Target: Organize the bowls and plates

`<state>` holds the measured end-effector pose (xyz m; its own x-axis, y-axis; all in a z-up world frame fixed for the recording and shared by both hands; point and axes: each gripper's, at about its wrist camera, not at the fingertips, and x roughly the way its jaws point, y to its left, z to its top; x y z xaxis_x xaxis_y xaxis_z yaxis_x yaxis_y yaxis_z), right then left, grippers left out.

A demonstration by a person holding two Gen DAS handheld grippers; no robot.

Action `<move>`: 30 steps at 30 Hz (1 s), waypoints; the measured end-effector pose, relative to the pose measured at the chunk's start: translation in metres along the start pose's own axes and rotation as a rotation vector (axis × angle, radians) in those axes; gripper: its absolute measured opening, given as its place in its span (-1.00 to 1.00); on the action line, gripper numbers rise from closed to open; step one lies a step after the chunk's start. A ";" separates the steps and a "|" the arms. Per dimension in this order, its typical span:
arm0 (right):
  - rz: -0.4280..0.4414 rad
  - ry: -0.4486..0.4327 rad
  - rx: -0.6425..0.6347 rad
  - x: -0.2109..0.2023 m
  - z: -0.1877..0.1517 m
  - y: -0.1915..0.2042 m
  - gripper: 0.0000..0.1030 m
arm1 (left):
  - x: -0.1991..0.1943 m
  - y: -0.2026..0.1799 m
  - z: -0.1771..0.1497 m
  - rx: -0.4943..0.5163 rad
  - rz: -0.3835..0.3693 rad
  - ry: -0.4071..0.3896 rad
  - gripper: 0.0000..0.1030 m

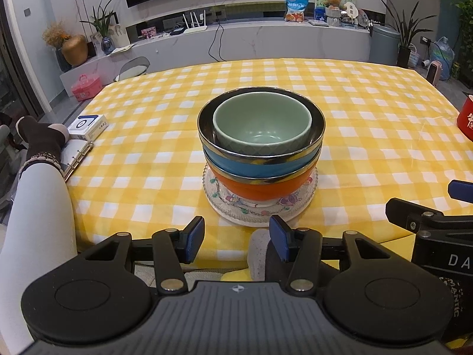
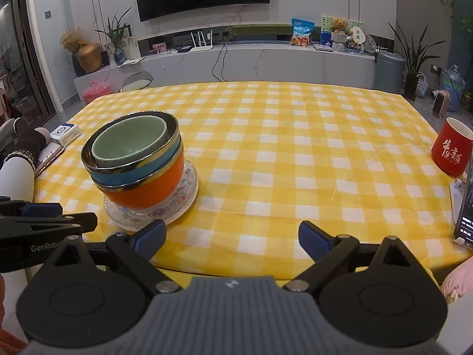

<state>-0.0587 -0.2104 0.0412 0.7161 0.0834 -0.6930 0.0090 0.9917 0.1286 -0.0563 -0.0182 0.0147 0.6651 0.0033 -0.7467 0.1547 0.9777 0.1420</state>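
A green bowl (image 1: 261, 125) sits nested in a blue bowl (image 1: 260, 165), which sits in an orange bowl (image 1: 260, 188), all stacked on a clear patterned glass plate (image 1: 218, 204) on the yellow checked table. The stack also shows in the right wrist view: green bowl (image 2: 128, 142), blue bowl (image 2: 133, 174), orange bowl (image 2: 145, 190), plate (image 2: 180, 204). My left gripper (image 1: 238, 238) is open and empty at the table's near edge, just in front of the plate. My right gripper (image 2: 232, 235) is open wide and empty, to the right of the stack.
A red mug (image 2: 450, 146) stands at the table's right edge, with a phone on a stand (image 2: 464, 207) near it. A white box (image 1: 88, 124) and a ring binder (image 1: 75, 153) lie at the left edge. A person's leg (image 1: 35, 207) rests by the left side.
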 end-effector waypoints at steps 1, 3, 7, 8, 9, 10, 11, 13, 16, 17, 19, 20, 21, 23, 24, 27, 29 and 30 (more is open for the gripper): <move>-0.001 0.000 0.000 0.000 0.000 0.000 0.83 | 0.000 0.000 0.000 0.001 0.000 0.000 0.13; -0.002 0.001 0.002 0.000 0.000 0.000 0.83 | 0.000 0.000 0.000 0.000 0.001 0.000 0.13; -0.001 0.006 0.007 0.001 -0.001 -0.001 0.83 | 0.000 0.000 0.000 0.000 0.001 0.000 0.13; 0.000 0.008 0.008 0.001 -0.001 -0.001 0.83 | 0.000 0.000 0.000 0.001 0.002 0.000 0.13; 0.000 0.009 0.009 0.001 -0.001 -0.001 0.83 | 0.000 0.000 0.000 0.001 0.001 0.001 0.13; -0.001 0.009 0.008 0.001 -0.001 -0.001 0.83 | 0.000 0.000 0.000 -0.001 0.001 0.001 0.13; -0.001 0.008 0.009 0.001 -0.001 -0.001 0.83 | 0.000 0.000 0.000 -0.001 0.000 0.001 0.13; -0.001 0.008 0.010 0.001 -0.002 -0.002 0.83 | 0.000 0.000 0.000 0.000 0.001 0.001 0.13; -0.002 0.009 0.015 0.002 -0.002 -0.003 0.83 | -0.001 0.000 0.000 0.000 0.000 0.001 0.13; -0.003 0.010 0.016 0.002 -0.002 -0.003 0.83 | 0.000 0.000 0.000 0.000 0.000 0.001 0.13; -0.002 0.011 0.018 0.002 -0.002 -0.004 0.84 | 0.000 0.000 0.000 0.001 0.000 0.001 0.13; -0.003 0.011 0.019 0.002 -0.002 -0.003 0.84 | 0.000 0.000 0.000 0.000 0.001 0.001 0.13; -0.004 0.012 0.019 0.002 -0.002 -0.003 0.83 | -0.001 0.000 0.000 0.000 0.002 0.001 0.13; -0.003 0.011 0.019 0.002 -0.002 -0.003 0.84 | -0.001 0.000 0.000 0.002 0.002 0.002 0.13; -0.003 0.011 0.019 0.002 -0.002 -0.003 0.84 | -0.001 0.000 0.000 0.000 0.001 0.001 0.13; -0.004 0.012 0.020 0.002 -0.002 -0.004 0.84 | -0.001 0.000 0.000 0.001 0.001 0.001 0.13; -0.005 0.013 0.021 0.002 -0.002 -0.004 0.84 | -0.001 0.000 0.000 0.001 0.002 0.001 0.13; -0.005 0.014 0.022 0.002 -0.002 -0.004 0.84 | -0.001 0.000 0.000 0.001 0.002 0.001 0.13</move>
<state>-0.0584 -0.2137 0.0375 0.7064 0.0800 -0.7033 0.0278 0.9897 0.1405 -0.0571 -0.0183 0.0152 0.6645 0.0058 -0.7473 0.1541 0.9774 0.1445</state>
